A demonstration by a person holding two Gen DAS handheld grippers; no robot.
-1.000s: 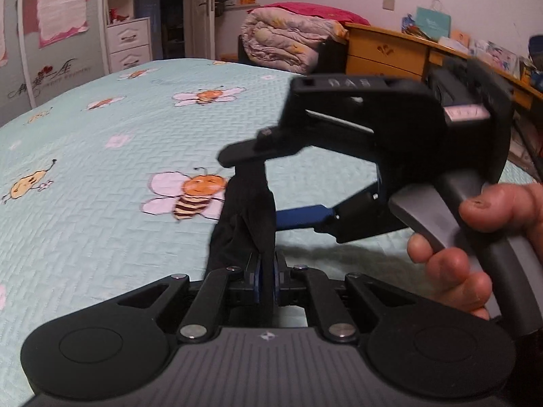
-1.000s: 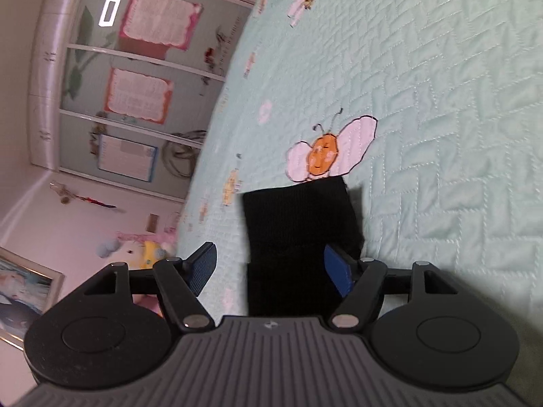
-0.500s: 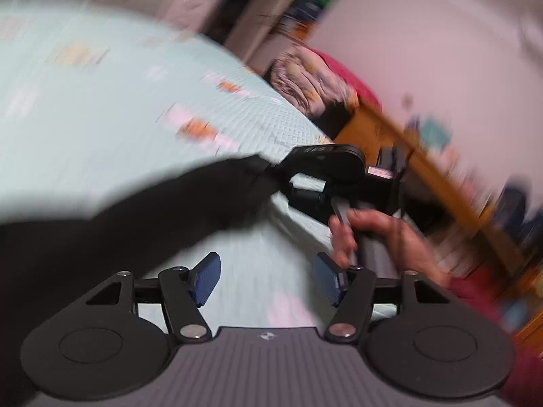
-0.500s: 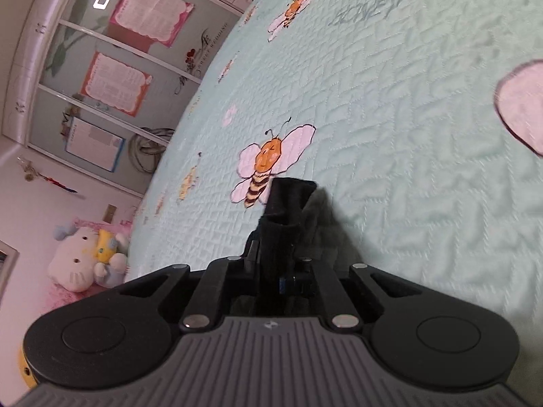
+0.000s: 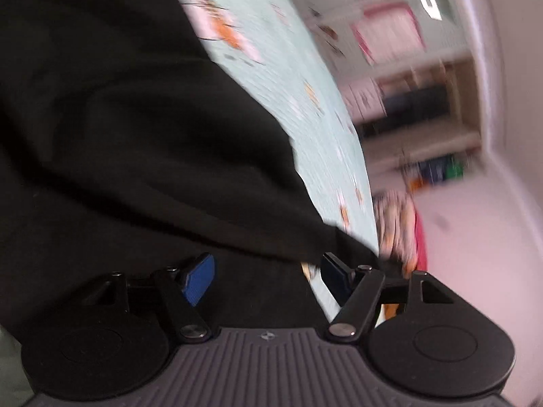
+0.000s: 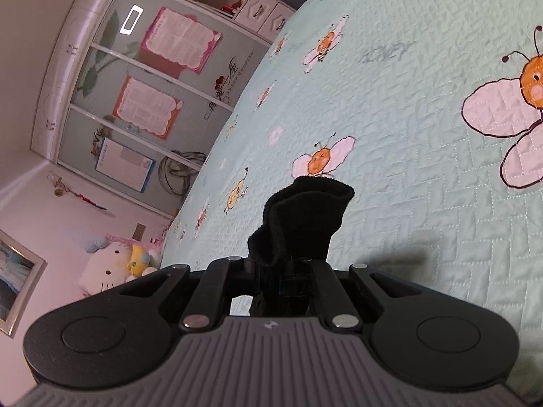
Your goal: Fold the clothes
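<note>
The black garment (image 6: 302,224) is the thing to watch, and right now it is off the bed at one end: in the right wrist view a bunched fold of it stands up from between the closed fingers of your right gripper (image 6: 288,281), reaching toward twelve o'clock over the mint bee-print quilt (image 6: 424,169). That claw is clamped on the cloth, pads hidden inside the fabric.

In the left wrist view the same black cloth (image 5: 118,135) fills everything from about seven o'clock round to twelve, a broad sheet running down to a narrow tail at roughly four o'clock. Your left gripper (image 5: 264,279) has its blue pads (image 5: 200,279) well apart and the jaws are opening; cloth lies in front of them and partly between them, but neither pad presses on it. This view is badly smeared, so finer creases cannot be read.

As for progress, you look to be early or mid-fold, not finished. The garment hangs from a single grip, not lying flat as a tidy stack, and no squared-off bundle shows on the quilt. What seems done is getting one end pinched firmly. What remains, by my reading: take a second hold with the free left claw, lay the cloth down on the quilt, bring the halves together and smooth them.

Beyond the bed, at about ten o'clock in the right view, stand a wardrobe with pink posters (image 6: 180,40) and a plush toy (image 6: 112,268) on the floor.
</note>
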